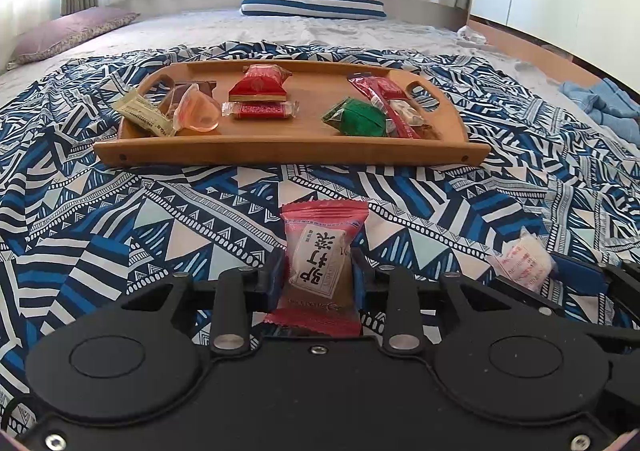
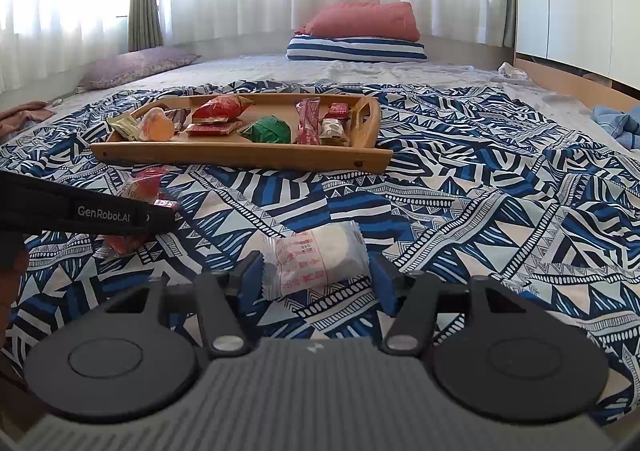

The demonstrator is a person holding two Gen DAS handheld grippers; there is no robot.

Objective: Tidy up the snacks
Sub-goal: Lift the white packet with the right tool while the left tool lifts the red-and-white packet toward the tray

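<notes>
A pink-red snack packet (image 1: 320, 251) with a white label stands on end between the blue pads of my left gripper (image 1: 319, 265), which is shut on it just above the patterned cloth. A white snack packet (image 2: 316, 255) with red print lies on the cloth, and my right gripper (image 2: 318, 271) is shut on it, its pads against both crimped ends. Beyond them sits a wooden tray (image 1: 280, 155) holding several wrapped snacks: red, green, cream and an orange jelly cup (image 1: 198, 111). The white packet (image 1: 520, 263) also shows at lower right in the left wrist view.
A blue and white patterned cloth (image 2: 480, 211) covers the bed. Red and striped pillows (image 2: 360, 35) lie at the far end, a purple cushion (image 2: 136, 65) at the left, blue fabric (image 2: 616, 123) at the right. The left gripper's black casing (image 2: 100, 211) crosses the right wrist view.
</notes>
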